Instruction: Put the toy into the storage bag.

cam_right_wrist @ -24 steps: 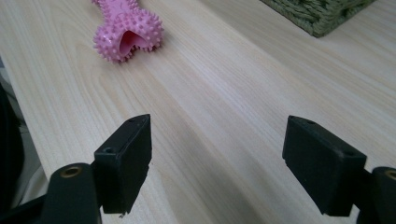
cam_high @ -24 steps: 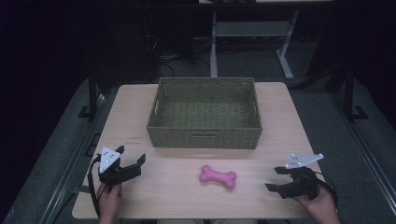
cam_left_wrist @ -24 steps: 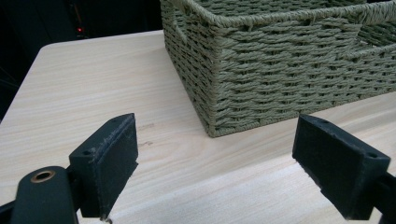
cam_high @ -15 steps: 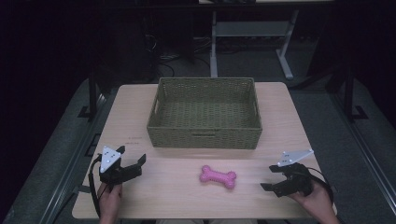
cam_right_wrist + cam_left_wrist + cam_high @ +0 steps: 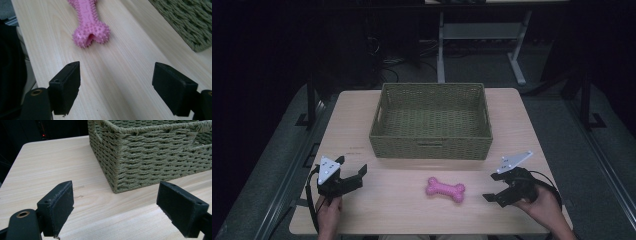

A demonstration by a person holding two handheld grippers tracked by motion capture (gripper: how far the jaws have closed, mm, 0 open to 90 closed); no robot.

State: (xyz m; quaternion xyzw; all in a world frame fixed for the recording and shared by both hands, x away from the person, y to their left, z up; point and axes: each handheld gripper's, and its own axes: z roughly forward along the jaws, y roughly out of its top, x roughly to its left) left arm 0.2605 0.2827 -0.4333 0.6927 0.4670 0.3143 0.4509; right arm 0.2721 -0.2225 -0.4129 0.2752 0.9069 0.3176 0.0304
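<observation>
Two pairs of black jaws, both spread wide and gripping nothing. On my right gripper [image 5: 496, 194], the fingers [image 5: 65, 87] stand far apart just above the table [image 5: 352, 117], aimed along the wood at the pink bone toy [image 5: 445, 189], which lies flat near the front edge, between my two hands and just in front of the basket [image 5: 431, 145]. In the right gripper view the toy [image 5: 89, 23] sits ahead of the jaws and to their left, not between them, so I judge the reach is only starting. My left gripper [image 5: 348, 177] hangs at the table's left front, its pads [image 5: 57, 207] also parted, facing a corner of the woven basket [image 5: 150, 157] and well apart from the toy.

What could go wrong, as I see it: if I push straight ahead on this line, the left jaw may nudge the toy's knobbed end and slide it along the smooth wood rather than straddle it. The toy is covered in little spikes and looks rubbery, so a pinch on one lobe instead of the narrow waist could let it twist or squirt out. Carrying it low could catch the basket's near wall.

By count: one bone toy, one basket with nothing visible in it, two grippers, one table.
</observation>
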